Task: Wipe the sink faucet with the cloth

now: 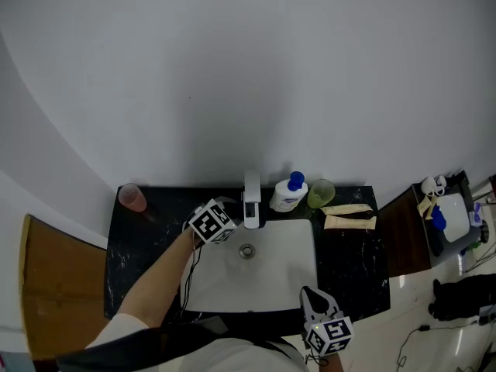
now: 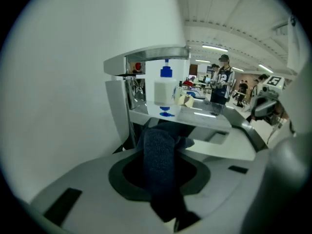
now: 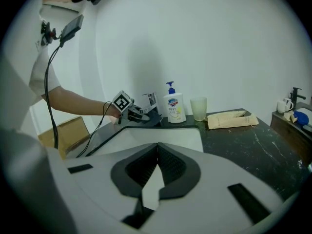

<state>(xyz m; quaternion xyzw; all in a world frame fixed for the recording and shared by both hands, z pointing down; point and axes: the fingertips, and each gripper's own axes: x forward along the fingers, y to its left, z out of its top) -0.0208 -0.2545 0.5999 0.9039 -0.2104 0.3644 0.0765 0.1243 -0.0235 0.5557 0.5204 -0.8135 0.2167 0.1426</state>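
The chrome faucet (image 1: 252, 197) stands at the back of the white sink (image 1: 287, 266). My left gripper (image 1: 231, 208) is just left of it, shut on a dark blue cloth (image 2: 158, 160) that bulges out between the jaws. In the left gripper view the faucet's spout (image 2: 146, 61) runs just above the cloth and its body (image 2: 118, 112) stands to the left; whether the cloth touches it I cannot tell. My right gripper (image 1: 308, 297) hangs over the sink's front edge, shut with nothing in it (image 3: 157, 149). From there I see the left gripper (image 3: 141, 115) beside the faucet (image 3: 150, 101).
On the black counter (image 1: 139, 262) stand a pink cup (image 1: 132, 198), a white soap bottle (image 1: 289, 194) with a blue pump, a green cup (image 1: 321, 193) and two brown packets (image 1: 349, 215). A brown box (image 1: 54, 285) sits left, a cluttered side table (image 1: 449, 215) right.
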